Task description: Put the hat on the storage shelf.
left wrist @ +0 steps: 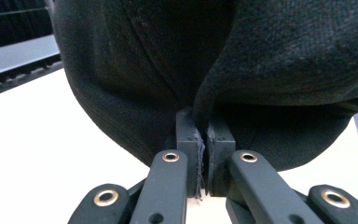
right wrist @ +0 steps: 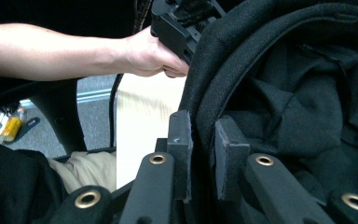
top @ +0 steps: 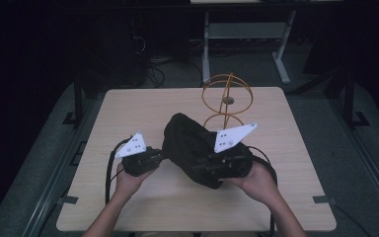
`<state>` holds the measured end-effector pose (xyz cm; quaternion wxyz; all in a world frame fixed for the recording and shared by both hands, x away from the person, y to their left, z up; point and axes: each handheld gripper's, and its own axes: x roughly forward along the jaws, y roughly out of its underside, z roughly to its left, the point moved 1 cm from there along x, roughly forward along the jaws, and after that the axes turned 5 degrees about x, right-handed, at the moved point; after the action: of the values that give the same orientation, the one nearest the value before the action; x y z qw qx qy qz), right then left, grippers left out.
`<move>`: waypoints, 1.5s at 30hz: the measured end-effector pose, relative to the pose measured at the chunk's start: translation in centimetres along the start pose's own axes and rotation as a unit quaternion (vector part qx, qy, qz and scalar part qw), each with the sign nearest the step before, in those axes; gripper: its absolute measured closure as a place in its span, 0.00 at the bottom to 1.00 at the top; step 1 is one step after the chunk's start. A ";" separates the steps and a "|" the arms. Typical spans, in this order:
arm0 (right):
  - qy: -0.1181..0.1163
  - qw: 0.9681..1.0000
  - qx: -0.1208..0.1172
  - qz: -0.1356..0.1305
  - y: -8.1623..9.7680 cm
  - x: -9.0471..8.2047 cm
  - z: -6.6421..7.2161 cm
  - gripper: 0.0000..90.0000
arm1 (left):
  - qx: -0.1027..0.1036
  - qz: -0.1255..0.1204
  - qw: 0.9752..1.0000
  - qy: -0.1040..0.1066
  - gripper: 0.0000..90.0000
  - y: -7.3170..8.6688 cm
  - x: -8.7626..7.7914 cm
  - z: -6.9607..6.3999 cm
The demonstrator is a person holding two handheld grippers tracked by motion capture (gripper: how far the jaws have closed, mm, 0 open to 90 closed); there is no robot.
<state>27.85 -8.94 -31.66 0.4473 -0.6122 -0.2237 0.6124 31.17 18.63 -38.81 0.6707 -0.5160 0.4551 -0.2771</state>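
A bulky black cloth item (top: 187, 140), shaped like a cap or soft bag, is held up over the middle of the table between both grippers. My left gripper (top: 161, 155) meets its left edge. In the left gripper view that gripper (left wrist: 203, 140) is shut, pinching a thin fold of the cloth (left wrist: 261, 56). My right gripper (top: 205, 168) grips the near right side. In the right gripper view that gripper (right wrist: 203, 140) is shut on the thick rim of the cloth (right wrist: 284, 93), whose dark lining shows inside. The left gripper (right wrist: 177, 23) and its hand (right wrist: 144, 53) appear beyond.
An orange wire stand (top: 226, 101) with ring-shaped loops rises at the back of the light wooden table (top: 128, 108), just behind the cloth. A white desk frame (top: 206, 44) stands on the floor beyond. A small yellow object (right wrist: 10, 128) lies on the floor.
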 end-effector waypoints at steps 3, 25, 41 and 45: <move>-0.003 1.000 0.005 -0.010 0.0 -0.3 -0.1 0.87 | 0.002 0.004 1.000 0.000 0.97 -0.9 -0.6 0.2; -0.007 0.995 0.045 -0.094 1.2 -3.0 -1.9 0.69 | 0.038 0.008 0.999 -0.020 0.98 -9.8 -2.2 1.0; 0.072 0.987 0.117 -0.082 9.0 -6.0 -3.4 0.39 | 0.011 0.003 0.999 -0.033 0.98 -11.1 -1.6 3.7; 0.090 0.985 0.123 -0.083 10.4 -6.7 -3.5 0.36 | 0.011 0.007 0.999 -0.032 0.98 -11.6 -1.4 4.2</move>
<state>27.34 -20.56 -37.04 0.5865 -0.5844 -0.1555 0.5388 35.50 18.02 -27.22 0.6923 -0.5141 0.4343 -0.2603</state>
